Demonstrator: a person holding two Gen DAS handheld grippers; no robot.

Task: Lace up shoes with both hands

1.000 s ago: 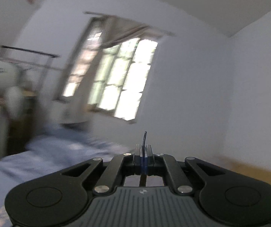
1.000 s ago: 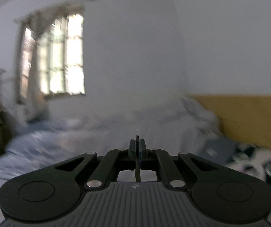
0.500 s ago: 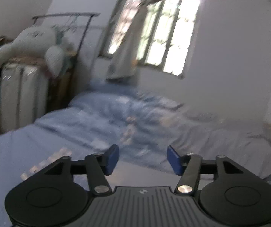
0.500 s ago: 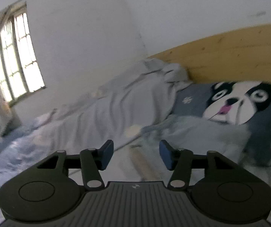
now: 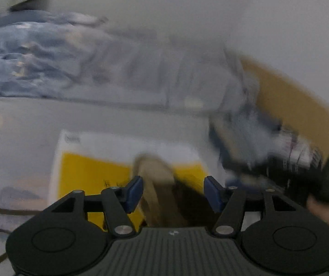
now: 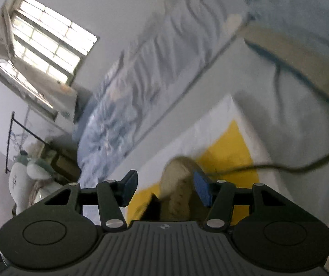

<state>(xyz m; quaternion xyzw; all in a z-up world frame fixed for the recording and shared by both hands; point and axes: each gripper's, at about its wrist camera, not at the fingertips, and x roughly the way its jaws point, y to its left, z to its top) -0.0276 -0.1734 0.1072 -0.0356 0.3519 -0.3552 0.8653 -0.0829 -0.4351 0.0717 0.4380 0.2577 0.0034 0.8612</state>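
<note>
hovering left gripper [image 5: 173, 193] parted over blurred, probably tan shoe [image 5: 155, 184].

Rough tan shoe [image 5: 155, 174] (cloth bedding [image 5: 33, 53])

I see bare yellow sheet [image 5: 90, 174] left of the shoe [image 5: 157, 184]; a cable [image 6: 302, 166] crosses its right.

tan shoe [image 5: 157, 179], blurred, on yellow-white sheet [image 5: 88, 174]
</note>
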